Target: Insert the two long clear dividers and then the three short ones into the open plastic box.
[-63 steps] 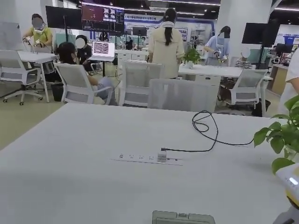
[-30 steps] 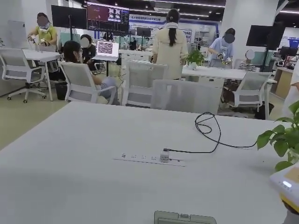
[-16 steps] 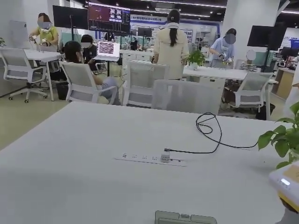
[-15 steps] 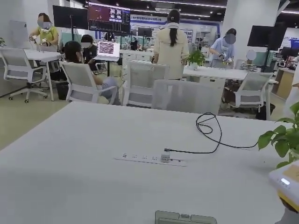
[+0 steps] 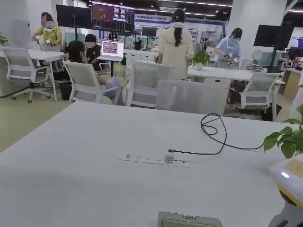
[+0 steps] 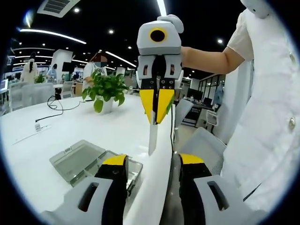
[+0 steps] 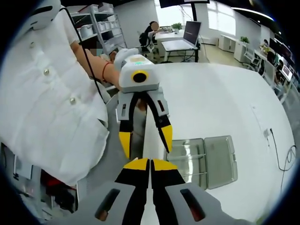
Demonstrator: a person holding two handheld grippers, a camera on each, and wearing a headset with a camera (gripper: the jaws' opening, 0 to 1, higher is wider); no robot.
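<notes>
a person at a white desk (image 5: 94,156) holds a hand-held gripper in each hand, the two facing each other near the desk's front edge. the right hand-held gripper (image 7: 150,163) has its yellow-tipped jaws closed on one end of a long clear divider (image 7: 149,136). the divider runs from those jaws towards the left hand-held gripper (image 7: 146,143), whose jaws stand spread wide, one on each side of the divider's free end and, as far as can be seen, not pressing it. the open plastic box (image 6: 79,159) lies on the desk with its lid folded out flat beside it, apart from the divider and off to one side of both hand-held grippers. whether any divider already sits in the box is too unclear to tell.

this looks like the first step, a long divider picked up and not yet placed. the next move probably calls for carrying the divider over the box, lining it up along the box's length, on edge, and lowering it straight. the left jaws could close on the free end to steady it.
</notes>
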